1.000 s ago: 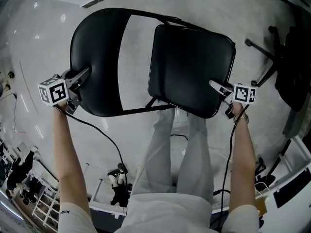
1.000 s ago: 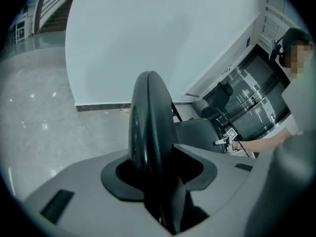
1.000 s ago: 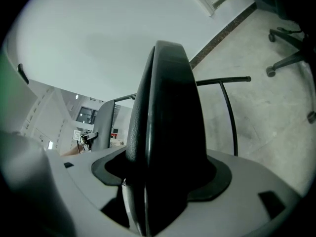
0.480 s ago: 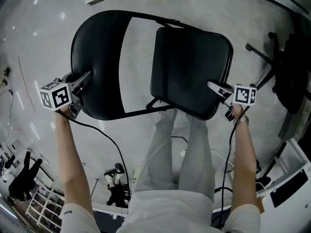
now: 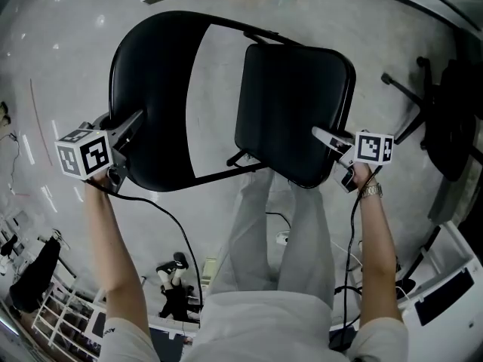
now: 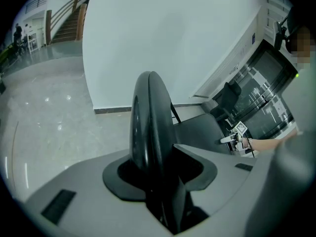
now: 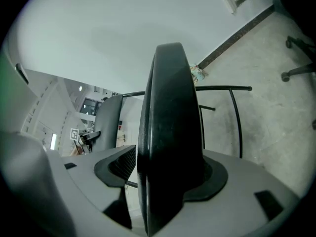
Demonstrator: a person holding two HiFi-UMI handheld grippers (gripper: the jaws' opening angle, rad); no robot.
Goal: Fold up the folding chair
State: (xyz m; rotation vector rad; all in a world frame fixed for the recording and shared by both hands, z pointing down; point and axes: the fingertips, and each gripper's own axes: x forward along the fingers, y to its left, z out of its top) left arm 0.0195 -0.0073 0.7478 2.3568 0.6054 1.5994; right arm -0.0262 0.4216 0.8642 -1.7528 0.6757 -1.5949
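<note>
Chair: a black folding chair held in front of the person, over the floor. It is not folded flat, and bare floor shows between its two panels. Whether its legs touch the floor cannot be told.
Backrest: a smooth, slightly glossy black panel, tall with rounded corners. It lies at the left of the head view and is curved along its rim.
Seat: a matt black padded slab, roughly square with rounded corners, at the right of the head view. It looks thick and blunt-edged when seen end-on.
Frame: thin black metal tube that runs under both panels and joins them.
Left gripper: its grey jaws are part open and clamped on the lower left rim of the backrest. The rim sits deep in the notch between the pads.
Right gripper: its jaws have just been closing and are now set wide, with the pads against the thick right edge of the seat, which fills the gap.
Cubes: white blocks with black square markers, one on each gripper.
Floor: pale grey and polished, with faint reflections.
Legs: in light grey trousers, below the chair in the head view.
Cable: thin and black, trailing from the left gripper.
Office chair: a dark spoked base at the right edge, well apart from the seat.
</note>
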